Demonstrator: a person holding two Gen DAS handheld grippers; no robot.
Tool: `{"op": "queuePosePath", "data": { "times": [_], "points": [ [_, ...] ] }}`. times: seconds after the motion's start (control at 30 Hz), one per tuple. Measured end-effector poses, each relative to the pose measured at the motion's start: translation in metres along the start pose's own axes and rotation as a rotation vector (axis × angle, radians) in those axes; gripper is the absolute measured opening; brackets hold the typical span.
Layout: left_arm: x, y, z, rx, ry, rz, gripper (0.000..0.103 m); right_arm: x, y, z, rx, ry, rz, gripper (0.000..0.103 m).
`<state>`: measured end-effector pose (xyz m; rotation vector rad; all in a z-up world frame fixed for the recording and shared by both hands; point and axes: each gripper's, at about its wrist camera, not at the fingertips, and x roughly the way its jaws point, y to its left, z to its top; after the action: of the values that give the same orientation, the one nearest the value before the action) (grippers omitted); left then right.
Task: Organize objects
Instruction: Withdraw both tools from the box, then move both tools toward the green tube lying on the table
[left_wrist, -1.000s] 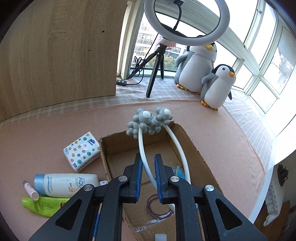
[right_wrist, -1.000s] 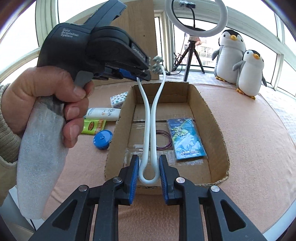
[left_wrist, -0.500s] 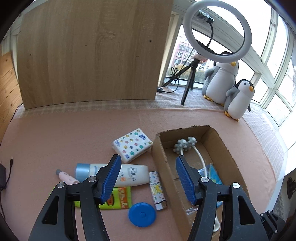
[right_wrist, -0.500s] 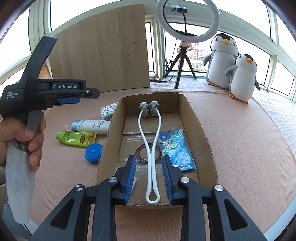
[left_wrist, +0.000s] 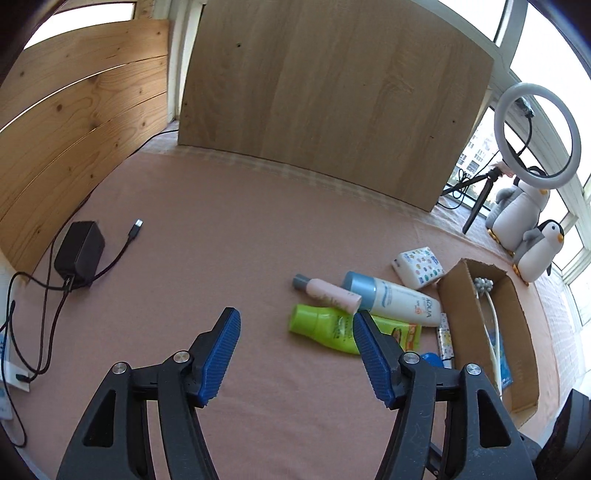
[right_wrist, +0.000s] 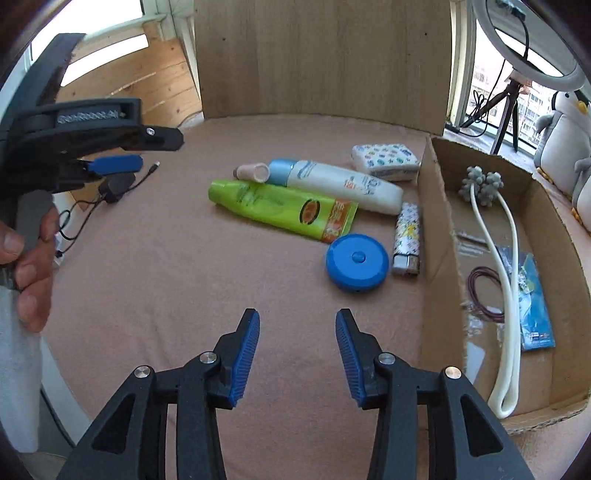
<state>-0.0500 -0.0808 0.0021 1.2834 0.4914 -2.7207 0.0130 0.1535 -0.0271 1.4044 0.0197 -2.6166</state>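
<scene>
Blue-padded jaws on both grippers are gaping wide and holding nothing, the right gripper (right_wrist: 297, 354) hovering over bare pink cloth (right_wrist: 184, 280) and the left gripper (left_wrist: 295, 354) doing likewise. Just beyond, a blue disc (right_wrist: 357, 263), a lighter (right_wrist: 407, 238), a green tube (right_wrist: 280, 208), a white bottle (right_wrist: 340, 184) and a tissue pack (right_wrist: 386, 161) are lying beside the box (right_wrist: 439, 236). Inside it, a white massager (right_wrist: 508, 280), a cord loop (right_wrist: 480, 295) and a blue packet (right_wrist: 535, 306) are resting.

We see a pink tablecloth (left_wrist: 229, 236), an upright wooden board (left_wrist: 332, 96), plank wall (left_wrist: 74, 110), and sunlit windows (right_wrist: 484, 85) behind a ring light (left_wrist: 535, 133).
</scene>
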Motion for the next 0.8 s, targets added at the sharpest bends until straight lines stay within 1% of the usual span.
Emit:
{"op": "queuePosePath", "data": {
  "times": [0.07, 0.17, 0.33, 0.43, 0.53, 0.7, 0.8],
  "points": [
    [-0.003, 0.016, -0.01, -0.02, 0.01, 0.013, 0.067, 0.012, 0.002, -0.004, 0.011, 0.027, -0.036, 0.042],
    [-0.004, 0.035, -0.024, -0.047, 0.027, 0.03, 0.067, 0.019, -0.002, -0.005, 0.021, 0.034, -0.076, 0.044],
    [0.001, 0.054, -0.04, -0.084, 0.054, 0.046, 0.067, 0.02, -0.002, -0.001, 0.008, 0.015, -0.071, 0.044],
    [0.008, 0.057, -0.043, -0.093, 0.07, 0.041, 0.067, 0.022, 0.003, 0.011, -0.008, -0.002, -0.062, 0.045],
    [0.01, 0.059, -0.044, -0.102, 0.077, 0.036, 0.067, 0.028, 0.0, 0.033, 0.017, -0.018, -0.023, 0.045],
    [0.008, 0.071, -0.044, -0.132, 0.074, 0.042, 0.067, 0.049, -0.019, 0.075, 0.126, -0.028, 0.005, 0.046],
    [0.006, 0.081, -0.045, -0.157, 0.071, 0.047, 0.067, 0.068, -0.033, 0.093, 0.196, 0.005, 0.029, 0.051]
  ]
}}
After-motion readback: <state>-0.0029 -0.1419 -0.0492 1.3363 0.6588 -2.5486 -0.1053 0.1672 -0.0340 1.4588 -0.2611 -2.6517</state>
